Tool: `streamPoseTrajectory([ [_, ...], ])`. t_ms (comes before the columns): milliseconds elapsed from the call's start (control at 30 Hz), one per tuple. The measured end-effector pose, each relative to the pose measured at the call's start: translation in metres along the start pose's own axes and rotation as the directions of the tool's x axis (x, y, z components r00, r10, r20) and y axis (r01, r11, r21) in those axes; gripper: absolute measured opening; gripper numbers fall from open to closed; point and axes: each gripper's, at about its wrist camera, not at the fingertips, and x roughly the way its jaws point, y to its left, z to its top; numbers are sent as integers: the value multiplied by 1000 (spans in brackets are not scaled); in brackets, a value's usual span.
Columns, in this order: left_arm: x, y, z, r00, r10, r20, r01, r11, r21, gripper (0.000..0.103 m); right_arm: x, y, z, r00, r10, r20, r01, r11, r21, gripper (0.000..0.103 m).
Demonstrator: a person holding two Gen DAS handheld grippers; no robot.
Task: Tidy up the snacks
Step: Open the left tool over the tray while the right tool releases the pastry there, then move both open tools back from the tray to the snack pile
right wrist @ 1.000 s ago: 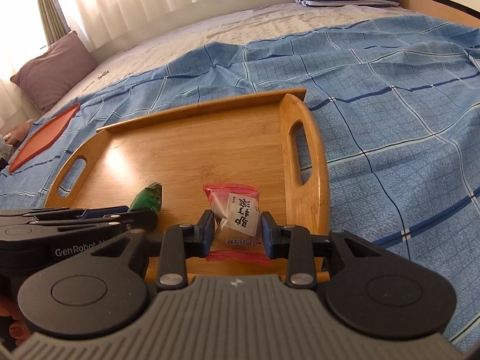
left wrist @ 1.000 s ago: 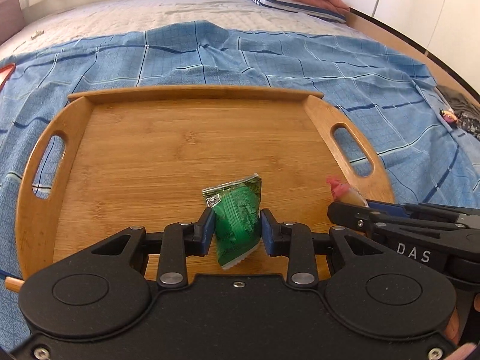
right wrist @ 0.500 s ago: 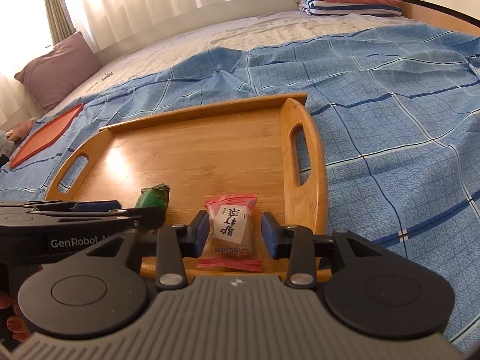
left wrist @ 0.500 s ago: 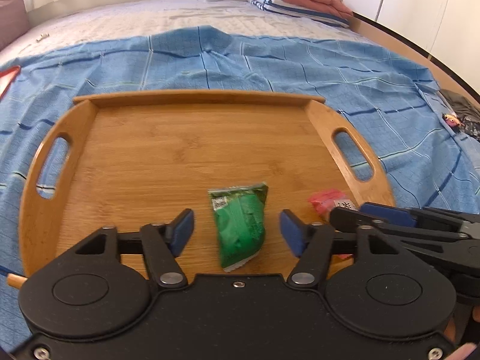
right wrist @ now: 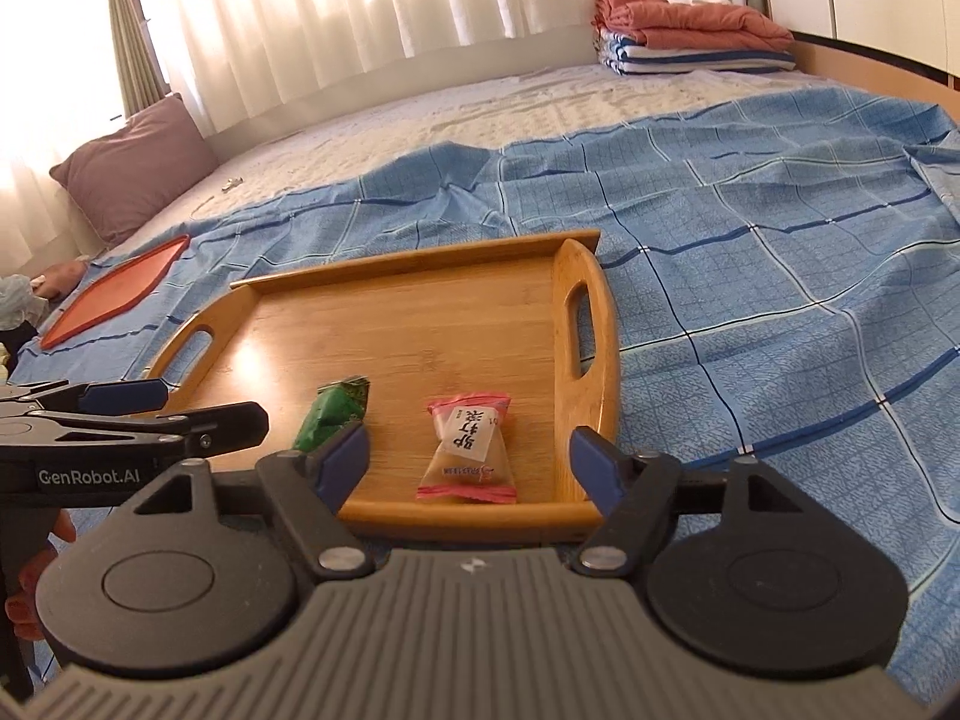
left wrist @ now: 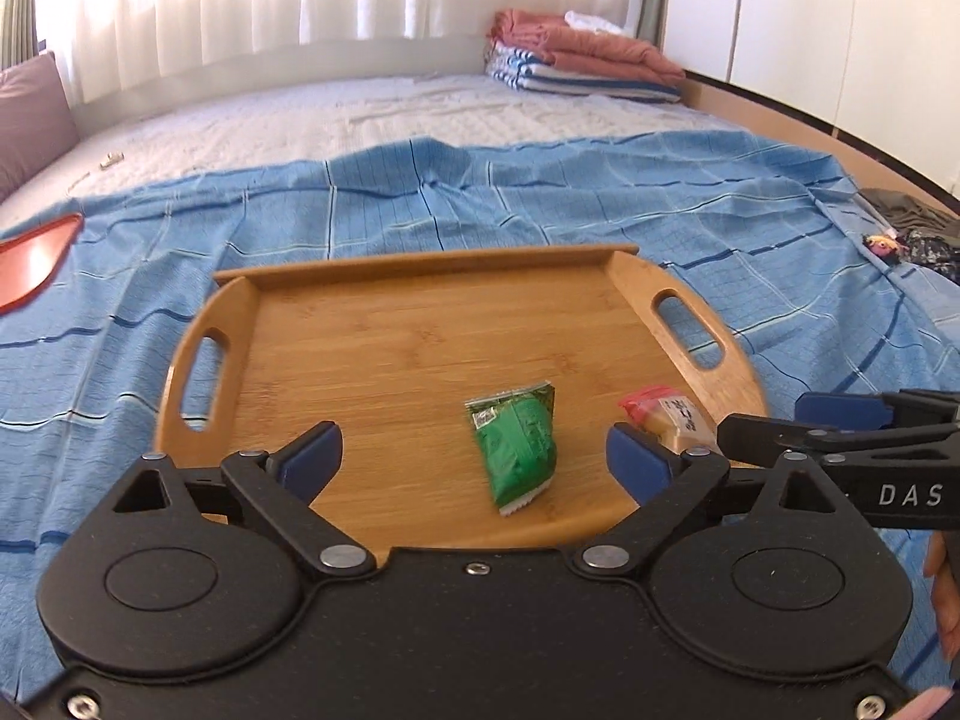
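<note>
Snacks lie side by side on the wooden tray (left wrist: 630,276), both close to its near edge: a green packet (left wrist: 515,447) toward the middle and a pink-and-clear wrapped candy (right wrist: 468,450) near the right-hand near corner, apart from each other. The left gripper (left wrist: 474,456) stands wide and empty with the green packet between its blue pads; the right gripper (right wrist: 468,459) is likewise spread wide, empty, its pads on either side of the candy.

Judging from this, the main risk is a finger catching a crinkly wrapper end as a gripper draws back and dragging a snack over the low near rim onto the blue checked bedspread (right wrist: 750,276). The two tools are also close together and could knock each other. The tray sits on soft bedding, so a push on its rim might tilt it.

Readable writing: "GenRobot.AI" on the left tool, "DAS" on the right tool. The candy's label carries dark characters and a small red line, too small to read.
</note>
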Motion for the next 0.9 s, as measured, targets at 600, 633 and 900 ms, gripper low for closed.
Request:
streamPoseTrajectory([
  [600,-83,16,-76,995,26,93,-24,999,-22,97,-63,31,-54,995,-5,101,18,992,-123,90],
  [633,-86,16,-80,995,32,95,-30,999,-20,97,-66,32,-58,995,-7,104,21,992,-126,90],
  [900,-108,26,-110,989,85,123,-80,996,-43,98,-79,33,-88,993,-33,115,47,992,-116,90],
])
